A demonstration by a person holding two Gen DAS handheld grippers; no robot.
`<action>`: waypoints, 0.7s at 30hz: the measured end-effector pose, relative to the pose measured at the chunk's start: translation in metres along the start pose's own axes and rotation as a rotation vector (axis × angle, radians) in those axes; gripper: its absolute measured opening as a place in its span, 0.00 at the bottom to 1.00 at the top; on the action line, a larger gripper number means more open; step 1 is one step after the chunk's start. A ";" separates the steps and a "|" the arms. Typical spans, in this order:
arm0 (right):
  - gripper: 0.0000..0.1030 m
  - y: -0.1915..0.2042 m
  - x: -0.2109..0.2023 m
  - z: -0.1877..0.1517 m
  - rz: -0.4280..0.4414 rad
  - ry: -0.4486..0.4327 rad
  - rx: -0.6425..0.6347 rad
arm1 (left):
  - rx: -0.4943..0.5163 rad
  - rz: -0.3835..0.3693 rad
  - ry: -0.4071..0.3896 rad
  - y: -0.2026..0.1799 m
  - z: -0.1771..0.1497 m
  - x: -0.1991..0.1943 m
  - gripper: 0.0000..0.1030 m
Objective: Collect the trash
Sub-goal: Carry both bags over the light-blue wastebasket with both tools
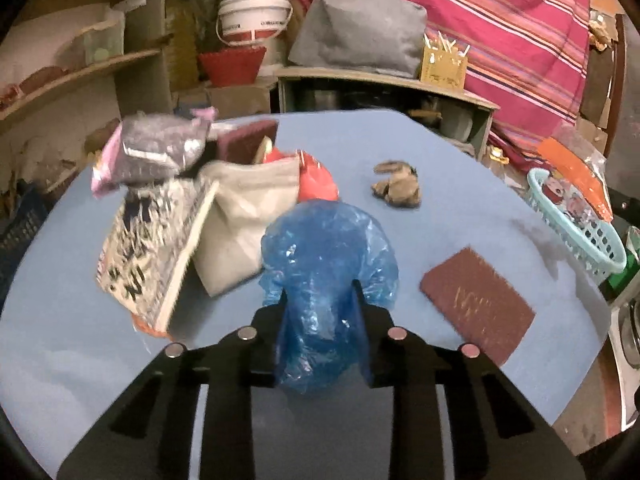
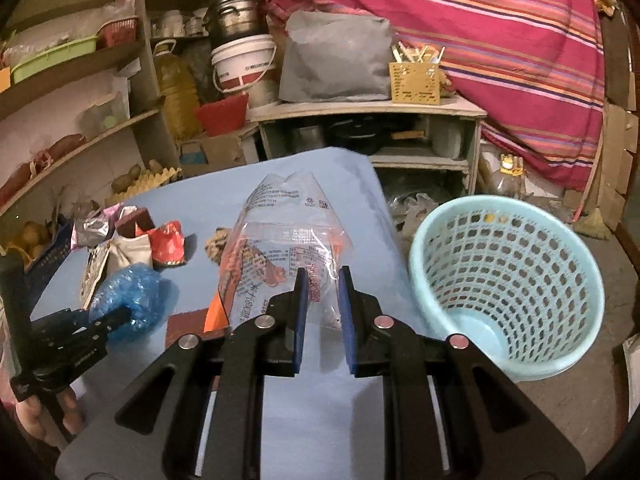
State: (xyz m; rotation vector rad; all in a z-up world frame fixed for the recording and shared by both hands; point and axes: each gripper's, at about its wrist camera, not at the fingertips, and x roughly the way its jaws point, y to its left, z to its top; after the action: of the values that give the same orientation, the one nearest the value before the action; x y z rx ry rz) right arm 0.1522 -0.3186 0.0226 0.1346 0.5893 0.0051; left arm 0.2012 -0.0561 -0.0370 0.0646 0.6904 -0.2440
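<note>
Your left gripper [image 1: 320, 296] is closed on the blue plastic bag [image 1: 328, 248] above the blue table [image 1: 460, 184]. Your right gripper [image 2: 322, 280] pinches the clear wrapper [image 2: 288, 232], held just beside the light blue basket [image 2: 508, 280] at the table edge.
</note>
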 end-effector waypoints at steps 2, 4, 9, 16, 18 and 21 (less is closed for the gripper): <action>0.16 -0.009 -0.006 0.003 -0.011 -0.014 0.011 | 0.004 0.015 -0.024 -0.004 0.007 -0.003 0.25; 0.16 -0.020 -0.010 0.008 -0.022 -0.026 0.026 | 0.000 0.017 -0.040 -0.009 0.015 -0.007 0.25; 0.16 -0.059 -0.017 0.024 -0.065 -0.042 0.070 | 0.009 -0.003 -0.090 -0.035 0.044 -0.014 0.25; 0.16 -0.114 -0.015 0.036 -0.139 -0.043 0.130 | 0.020 -0.090 -0.124 -0.100 0.077 -0.005 0.25; 0.16 -0.128 -0.011 0.034 -0.163 -0.027 0.136 | 0.039 -0.116 -0.128 -0.124 0.084 0.000 0.25; 0.16 -0.145 -0.004 0.030 -0.211 -0.004 0.129 | 0.062 -0.168 -0.133 -0.160 0.090 0.009 0.25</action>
State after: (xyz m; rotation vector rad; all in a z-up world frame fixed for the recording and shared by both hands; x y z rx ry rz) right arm 0.1608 -0.4659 0.0314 0.1968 0.5974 -0.2380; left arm 0.2246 -0.2255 0.0303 0.0494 0.5558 -0.4272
